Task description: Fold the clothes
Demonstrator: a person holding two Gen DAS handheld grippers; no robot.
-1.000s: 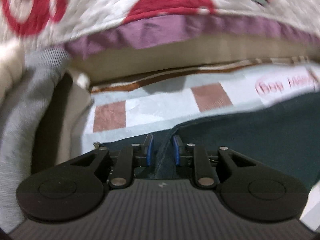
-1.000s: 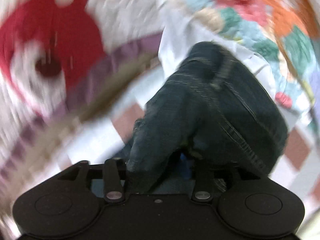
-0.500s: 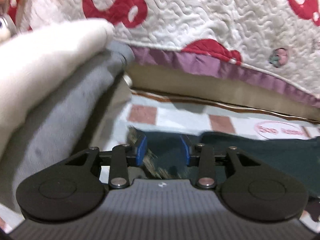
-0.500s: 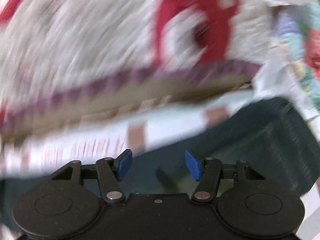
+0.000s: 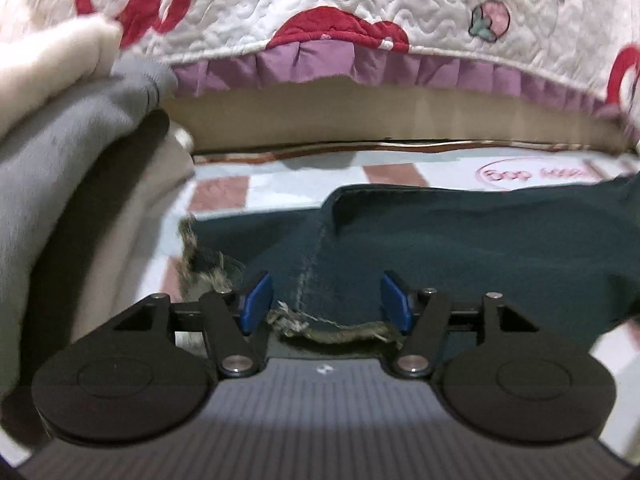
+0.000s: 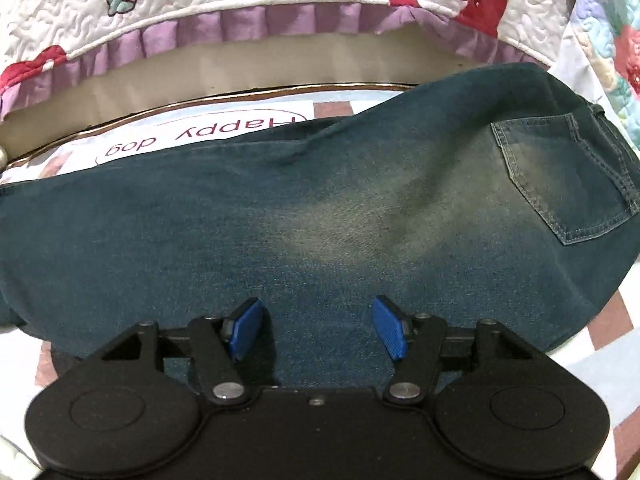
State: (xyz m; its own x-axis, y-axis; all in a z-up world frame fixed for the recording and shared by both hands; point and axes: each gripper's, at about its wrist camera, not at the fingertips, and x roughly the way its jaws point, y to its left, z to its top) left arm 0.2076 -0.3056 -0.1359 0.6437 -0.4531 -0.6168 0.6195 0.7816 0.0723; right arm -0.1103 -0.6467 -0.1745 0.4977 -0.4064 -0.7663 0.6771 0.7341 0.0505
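The jeans (image 6: pixel 320 216) lie spread lengthwise across the checked sheet (image 6: pixel 600 380) of the bed, waist and back pocket (image 6: pixel 560 184) toward the right, frayed leg hem (image 5: pixel 336 330) toward the left, below the quilt (image 5: pixel 360 0) with its purple frill. The left hand-held gripper (image 5: pixel 326 300) is opening over that hem; the denim sits between its blue pads (image 5: pixel 256 300) but is not pinched. The right hand-held gripper (image 6: pixel 316 330) is also widening, hovering over the mid-thigh cloth with nothing in its grasp. The legs look laid out and released, so the next fold probably calls for a fresh grip. To do it well, smooth the ridge near the far edge first, pinch both layers at the hem, and carry them evenly toward the waist. The grey garment (image 5: pixel 60 160) piled at left sits near and could snag.
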